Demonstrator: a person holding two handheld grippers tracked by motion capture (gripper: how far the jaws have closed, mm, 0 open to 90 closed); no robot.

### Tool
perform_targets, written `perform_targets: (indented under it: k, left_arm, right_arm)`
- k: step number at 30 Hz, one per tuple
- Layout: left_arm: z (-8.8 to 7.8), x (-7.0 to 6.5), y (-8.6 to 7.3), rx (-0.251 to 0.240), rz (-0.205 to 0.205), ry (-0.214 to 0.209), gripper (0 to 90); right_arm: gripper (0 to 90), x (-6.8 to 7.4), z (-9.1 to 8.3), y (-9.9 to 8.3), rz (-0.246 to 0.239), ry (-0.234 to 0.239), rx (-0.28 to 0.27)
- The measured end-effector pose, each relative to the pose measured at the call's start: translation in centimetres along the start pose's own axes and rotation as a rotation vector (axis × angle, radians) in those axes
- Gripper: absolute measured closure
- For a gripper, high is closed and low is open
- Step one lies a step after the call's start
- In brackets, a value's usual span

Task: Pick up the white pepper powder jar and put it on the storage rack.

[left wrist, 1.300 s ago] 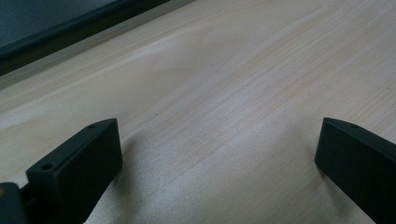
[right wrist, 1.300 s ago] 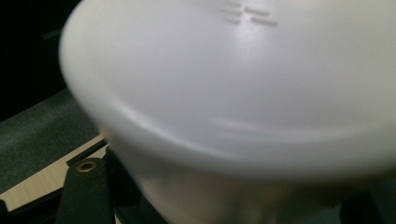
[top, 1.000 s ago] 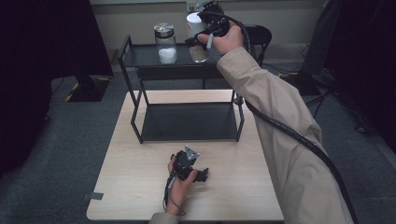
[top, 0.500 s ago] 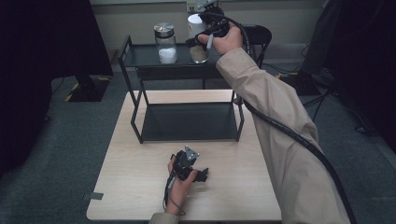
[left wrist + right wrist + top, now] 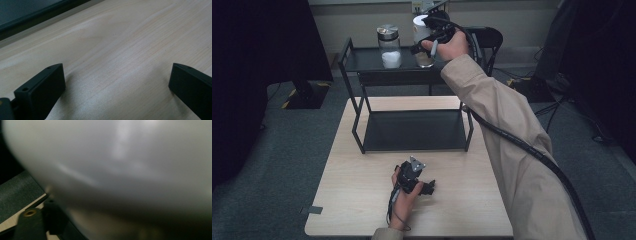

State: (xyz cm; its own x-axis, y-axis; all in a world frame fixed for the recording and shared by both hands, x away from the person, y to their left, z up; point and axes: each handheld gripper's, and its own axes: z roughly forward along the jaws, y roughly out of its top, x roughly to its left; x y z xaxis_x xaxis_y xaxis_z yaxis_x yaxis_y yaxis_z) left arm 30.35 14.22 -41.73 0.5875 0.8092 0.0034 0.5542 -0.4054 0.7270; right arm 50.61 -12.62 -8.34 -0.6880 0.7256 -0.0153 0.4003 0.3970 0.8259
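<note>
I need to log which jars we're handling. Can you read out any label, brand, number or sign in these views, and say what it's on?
No readable text in any view.
Jar with white contents on the rack's top shelf: no label visible.
Second jar at the right gripper: too blurred in the right gripper view to show any print.
Left gripper and table: no markings legible.
</note>
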Motion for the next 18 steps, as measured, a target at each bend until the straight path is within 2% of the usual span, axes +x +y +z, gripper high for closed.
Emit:
perform_targets:
  k: [2,6,9,18]
  left_arm:
    - [0.0,0.0,0.0,0.0,0.002,0.0,0.0]
    - [0.0,0.0,0.0,0.0,0.002,0.001,0.0]
    - [0.0,0.0,0.0,0.0,0.0,0.0,0.0]
    - [0.0,0.0,0.0,0.003,0.004,0.0,0.0]
  right_arm:
    - [10.1,0.1,-0.1,-0.4,0.02,-0.008,-0.017]
    - [4.7,0.3,-0.4,-0.8,0.03,-0.018,-0.034]
    - [2.6,0.6,-0.9,-1.2,0.033,-0.035,-0.052]
    - [0.7,0.9,-2.3,-2.0,0.05,-0.028,-0.059]
